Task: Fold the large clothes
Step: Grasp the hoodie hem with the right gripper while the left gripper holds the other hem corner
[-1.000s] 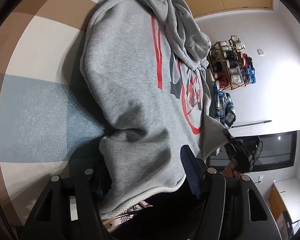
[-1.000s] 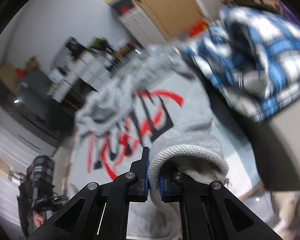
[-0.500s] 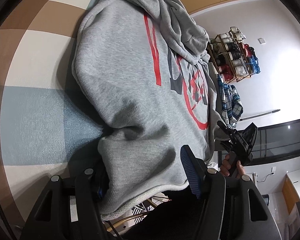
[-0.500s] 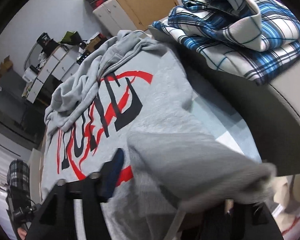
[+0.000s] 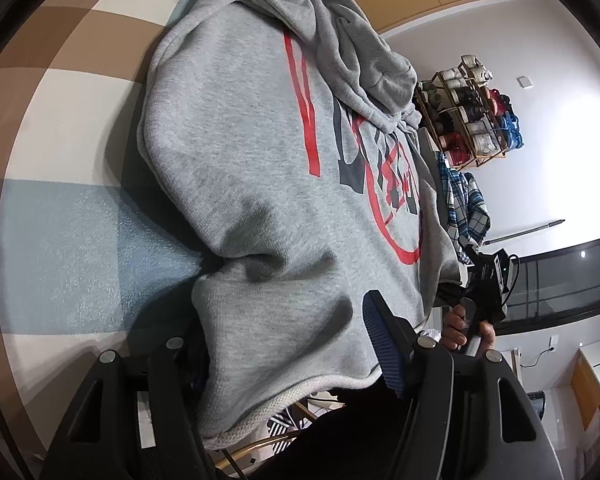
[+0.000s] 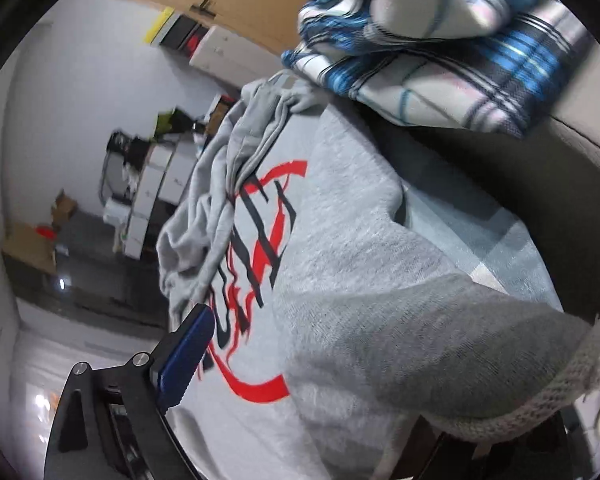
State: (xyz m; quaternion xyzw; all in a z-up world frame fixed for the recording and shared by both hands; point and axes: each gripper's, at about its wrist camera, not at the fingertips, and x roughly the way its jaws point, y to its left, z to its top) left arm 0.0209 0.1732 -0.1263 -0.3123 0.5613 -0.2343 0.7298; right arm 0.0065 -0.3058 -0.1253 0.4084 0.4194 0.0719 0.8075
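A grey hoodie [image 5: 252,160] with a red and black print lies spread on a checkered mat [image 5: 60,240], its hood bunched at the far end. My left gripper [image 5: 284,356] has a thick fold of the hoodie's hem between its fingers; the blue pad [image 5: 380,344] shows on the right, the other finger is under cloth, and the jaws are opening slightly. In the right wrist view the hoodie [image 6: 340,240] fills the middle. My right gripper [image 6: 320,360] is opening wide; the ribbed hem [image 6: 540,404] drapes loosely over its hidden right finger, clear of the blue pad [image 6: 188,356].
A folded blue plaid shirt [image 6: 440,48] sits on a grey cushion [image 6: 572,184] beside the hoodie. A wooden rack of rolled items [image 5: 472,116] stands against the white wall. A hand [image 5: 460,328] holds the right gripper [image 5: 488,276] at the mat's near right edge.
The right gripper has let go of the ribbed hem, opened wide and sunk toward the mat; the hem now lies loose. The left gripper stays on its fold, barely moved.
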